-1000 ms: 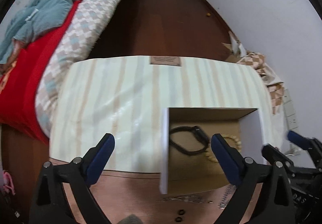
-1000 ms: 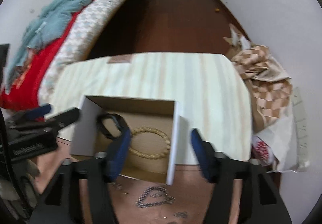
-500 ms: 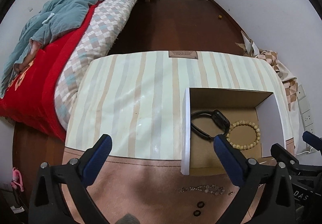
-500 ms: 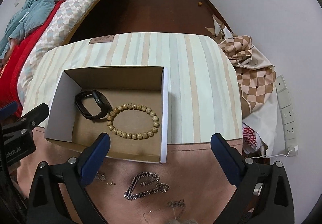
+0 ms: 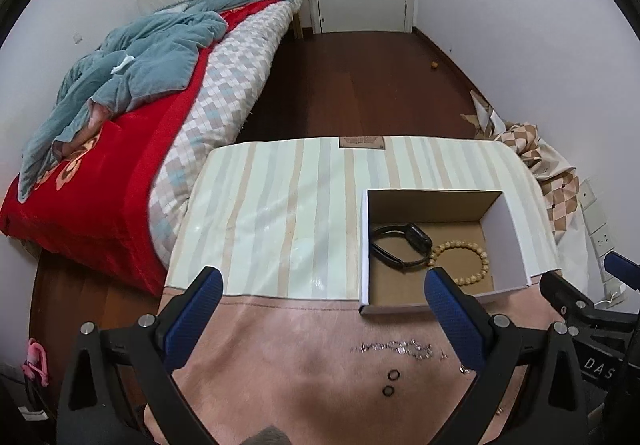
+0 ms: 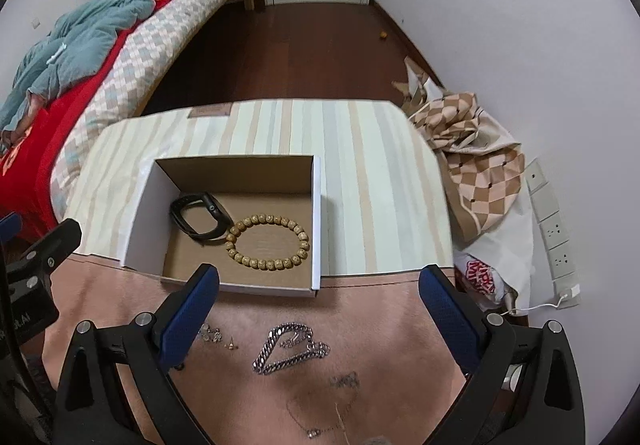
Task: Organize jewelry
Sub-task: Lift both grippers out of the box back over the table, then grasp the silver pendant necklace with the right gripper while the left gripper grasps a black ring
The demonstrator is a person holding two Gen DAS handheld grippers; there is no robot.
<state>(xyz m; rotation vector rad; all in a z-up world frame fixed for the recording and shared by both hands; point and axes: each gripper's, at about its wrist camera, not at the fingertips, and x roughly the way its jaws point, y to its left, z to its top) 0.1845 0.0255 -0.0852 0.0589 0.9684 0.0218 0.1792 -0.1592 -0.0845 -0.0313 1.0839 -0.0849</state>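
both grippers wide apart, bead bracelet (image 6: 267, 243) in box (image 6: 142, 205), chain (image 6: 288, 349) outside

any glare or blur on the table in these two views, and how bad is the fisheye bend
Left wrist: soft glare patches on the striped cloth, box sharp. Right wrist: no clear glare, chain crisp, far cloth edge bowed. Both: walls and door curve strongly toward black corners.

matt cardboard box (image 6: 236, 173), wooden bead bracelet (image 6: 267, 243), shiny metal chain (image 6: 289, 349), glossy striped tablecloth (image 5: 280, 221).
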